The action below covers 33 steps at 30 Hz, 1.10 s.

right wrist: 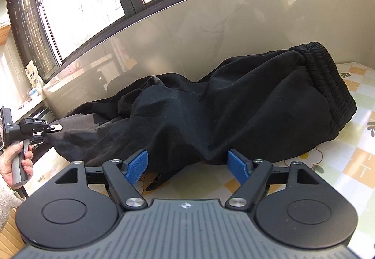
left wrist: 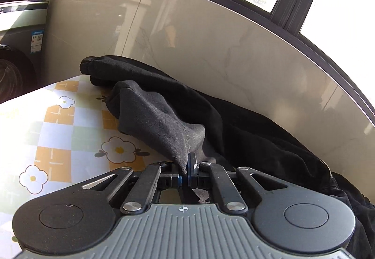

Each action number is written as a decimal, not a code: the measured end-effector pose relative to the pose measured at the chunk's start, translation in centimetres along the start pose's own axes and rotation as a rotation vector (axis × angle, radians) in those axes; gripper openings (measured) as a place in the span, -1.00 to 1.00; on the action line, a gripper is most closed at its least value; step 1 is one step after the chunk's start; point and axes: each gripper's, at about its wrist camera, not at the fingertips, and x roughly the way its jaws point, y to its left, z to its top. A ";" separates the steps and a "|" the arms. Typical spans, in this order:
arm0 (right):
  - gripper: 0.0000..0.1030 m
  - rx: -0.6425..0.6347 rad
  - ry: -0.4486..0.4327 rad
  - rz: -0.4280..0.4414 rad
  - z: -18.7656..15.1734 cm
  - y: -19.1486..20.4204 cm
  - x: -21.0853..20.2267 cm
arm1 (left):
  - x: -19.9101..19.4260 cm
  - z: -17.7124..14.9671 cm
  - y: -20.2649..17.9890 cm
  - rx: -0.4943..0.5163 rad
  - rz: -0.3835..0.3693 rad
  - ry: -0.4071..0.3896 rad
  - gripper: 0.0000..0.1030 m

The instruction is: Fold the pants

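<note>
Black cotton pants (right wrist: pixel 211 118) lie crumpled along the back edge of the desk (left wrist: pixel 58 123), pressed against the glossy wall panel (left wrist: pixel 211 36) below the window (right wrist: pixel 82 1). The garment is not yet folded: both legs are bunched toward one end and the ribbed elastic waistband (right wrist: pixel 328 80) sits at the other, resting on the checked, flower-printed desk cover.

Left tongs (left wrist: pixel 187 169): clenched on a pinch of leg fabric. The cloth rises from the desk in a taut peak toward the jaws, which suggests that this hand is drawing the leg end (left wrist: pixel 131 99) outward to straighten it. In the right wrist view the same tongs appear at the far left, held by a person's hand (right wrist: pixel 16 165) on the grip, with fabric stretched to their tip.

Right tongs (right wrist: pixel 187 165): released, jaws standing wide. The blue pads (right wrist: pixel 138 165) straddle a low fold at the near edge of the pants, close to the seat area; they do not press on the cloth. Judgement: this placement prepares a second grip so that the garment can be pulled flat between two points before folding.

Risk, as a judgement: a single-layer pinch may drag only one leg and leave the other bunched.

Containers: a pale pouch and small cartons stand on the windowsill (right wrist: pixel 35 80); their contents cannot be determined.
</note>
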 end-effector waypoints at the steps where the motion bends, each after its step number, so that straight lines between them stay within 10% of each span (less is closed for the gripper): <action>1: 0.55 0.009 -0.003 0.003 0.1 -0.1 0.1 | -1.2 0.0 0.1 0.000 -0.013 -0.014 -0.91; 11: 0.54 0.172 0.015 -0.007 0.4 -2.4 1.9 | -12.3 -2.9 1.4 -0.005 -0.102 -0.137 -0.91; 16: -0.69 0.228 -0.030 0.018 0.9 -3.8 1.4 | -15.0 -4.2 1.4 -0.018 -0.117 -0.168 -0.91; 26: -0.78 0.087 -0.327 0.032 5.8 -1.9 -4.7 | -17.5 -1.7 -1.4 0.006 -0.180 -0.305 -0.90; 33: -0.88 0.007 -0.363 -0.008 12.8 -0.6 1.3 | -13.1 3.4 -4.7 0.019 -0.149 -0.370 -0.90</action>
